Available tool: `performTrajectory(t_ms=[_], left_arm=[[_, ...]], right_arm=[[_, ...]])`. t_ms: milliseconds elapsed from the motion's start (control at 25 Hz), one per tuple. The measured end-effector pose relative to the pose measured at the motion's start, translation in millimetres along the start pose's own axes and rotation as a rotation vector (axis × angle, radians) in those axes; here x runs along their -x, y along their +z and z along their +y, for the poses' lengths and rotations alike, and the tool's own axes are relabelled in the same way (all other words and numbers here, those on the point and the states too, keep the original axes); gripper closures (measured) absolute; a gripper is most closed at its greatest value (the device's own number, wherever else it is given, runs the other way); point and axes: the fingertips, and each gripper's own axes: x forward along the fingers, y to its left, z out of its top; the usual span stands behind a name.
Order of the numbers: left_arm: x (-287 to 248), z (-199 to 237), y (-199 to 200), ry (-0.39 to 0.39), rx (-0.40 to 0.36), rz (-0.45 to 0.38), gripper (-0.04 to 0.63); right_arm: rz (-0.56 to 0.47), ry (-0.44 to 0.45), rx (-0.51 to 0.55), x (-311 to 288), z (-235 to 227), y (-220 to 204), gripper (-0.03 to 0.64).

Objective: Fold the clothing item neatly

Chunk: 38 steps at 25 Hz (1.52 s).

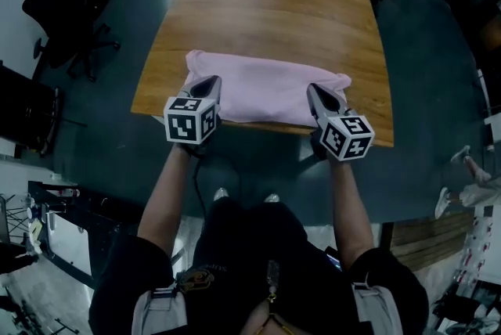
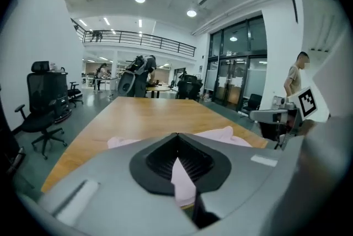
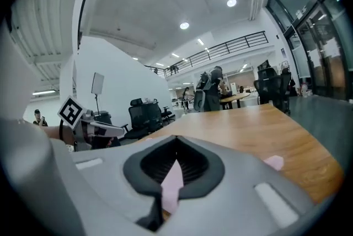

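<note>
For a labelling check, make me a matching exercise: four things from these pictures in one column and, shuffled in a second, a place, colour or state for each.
1. left gripper
2. right gripper
3. garment
4. office chair

A. black, on the floor left of the table
B. pink, spread at the table's near edge
C. shut on the garment's near right edge
D. shut on the garment's near left edge

Pairs: 1-D, 2-C, 3-B, 4-A
</note>
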Motion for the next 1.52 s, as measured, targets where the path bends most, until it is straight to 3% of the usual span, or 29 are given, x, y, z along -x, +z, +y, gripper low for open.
performTrajectory(t_ms=[200,480,920,1520], left_arm=[[32,-24,-6,-0.166,-0.028,0.005,0.588],[69,-44,8,-0.305,-0.045,-0.035,0.588],[100,-60,10,-0.390,-0.065,-0.058,0.588],[111,-70,15,-0.435,-0.097,-0.067,0.588]], right_arm=[[-0.023,0.046,0.006,-5,72,14,0.615],[-0.061,0.051,0.038,4,144,23,0.615],[-0.096,-0.011,0.060,29,186,32,0.615],[-0.135,-0.050,0.052,45,197,38,0.615]])
